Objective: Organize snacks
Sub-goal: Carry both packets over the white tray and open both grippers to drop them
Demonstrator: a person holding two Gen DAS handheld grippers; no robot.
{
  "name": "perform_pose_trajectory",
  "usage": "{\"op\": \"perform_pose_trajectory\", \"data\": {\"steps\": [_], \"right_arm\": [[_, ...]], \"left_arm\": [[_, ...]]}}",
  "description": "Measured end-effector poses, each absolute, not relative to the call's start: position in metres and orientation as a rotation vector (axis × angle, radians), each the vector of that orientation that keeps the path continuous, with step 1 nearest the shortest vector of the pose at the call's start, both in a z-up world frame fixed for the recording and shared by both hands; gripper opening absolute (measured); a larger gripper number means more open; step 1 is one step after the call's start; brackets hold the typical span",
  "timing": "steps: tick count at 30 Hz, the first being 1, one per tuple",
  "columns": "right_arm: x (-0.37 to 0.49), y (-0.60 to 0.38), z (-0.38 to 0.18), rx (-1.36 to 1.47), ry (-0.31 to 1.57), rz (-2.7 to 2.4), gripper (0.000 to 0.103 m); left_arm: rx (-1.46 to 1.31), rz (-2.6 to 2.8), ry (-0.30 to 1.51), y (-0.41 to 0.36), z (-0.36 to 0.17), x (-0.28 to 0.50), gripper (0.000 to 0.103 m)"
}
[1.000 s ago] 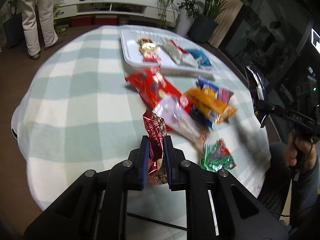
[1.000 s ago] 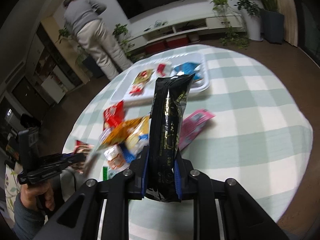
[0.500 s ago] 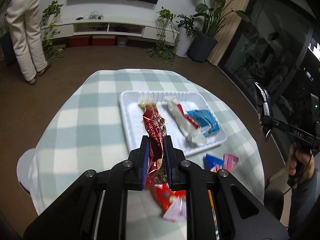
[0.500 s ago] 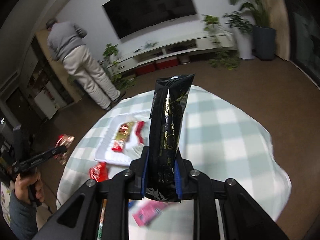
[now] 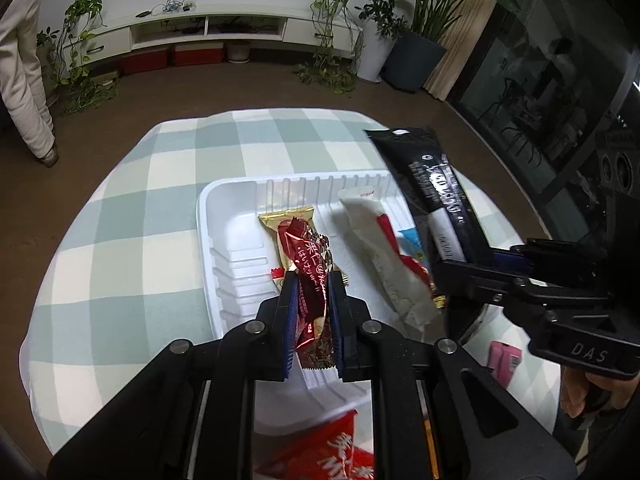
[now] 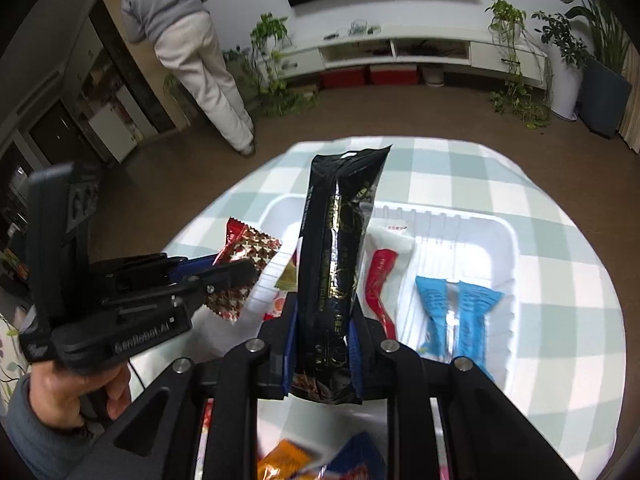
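Left wrist view: the left gripper (image 5: 312, 312) is clamped on a dark red foil snack packet (image 5: 308, 264) with gold trim and white lettering. The packet's long axis runs toward twelve o'clock, held above the near left part of a white ribbed tray (image 5: 224, 248) on a round table with a green-and-white checked cloth (image 5: 160, 200). At three o'clock, the right gripper (image 5: 472, 264) is closed on a long black snack bag (image 5: 432, 188) with gold print, its top leaning toward eleven o'clock over the tray's right side. In the tray lie a white-and-red wrapper (image 5: 380, 252) and a gold-edged packet (image 5: 280, 220), partly hidden. A blue wrapper (image 6: 456, 312) shows fully only in the right wrist view. Red packaging (image 5: 332, 448) at six o'clock is cut off and unreadable.
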State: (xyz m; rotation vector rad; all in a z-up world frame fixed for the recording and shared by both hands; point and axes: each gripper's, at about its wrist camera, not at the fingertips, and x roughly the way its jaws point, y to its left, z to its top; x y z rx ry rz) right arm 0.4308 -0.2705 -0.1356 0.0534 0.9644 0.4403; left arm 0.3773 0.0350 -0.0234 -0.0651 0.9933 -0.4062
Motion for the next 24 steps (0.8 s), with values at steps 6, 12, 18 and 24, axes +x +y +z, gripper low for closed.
{"op": "perform_pose_trajectory", "data": {"steps": [6,12,18,24], "right_arm": [[0.444,-0.264,-0.166,0.032,1.023,0.417,0.024],[0.446,-0.257,-0.174,0.012,1.026,0.412,0.025],[0.446,-0.249,-0.178,-0.022,1.031,0.400,0.029],[0.445,-0.249,-0.182,-0.013,1.035,0.391,0.032]], "left_arm": [[-0.042,-0.385,1.018,0.032,-0.049,0.382,0.013],[-0.034,-0.365,1.043,0.031,-0.067,0.388,0.014],[-0.039,-0.358,1.052,0.033,-0.071,0.389,0.020],[-0.059,-0.334,1.040,0.039,-0.068,0.381,0.049]]}}
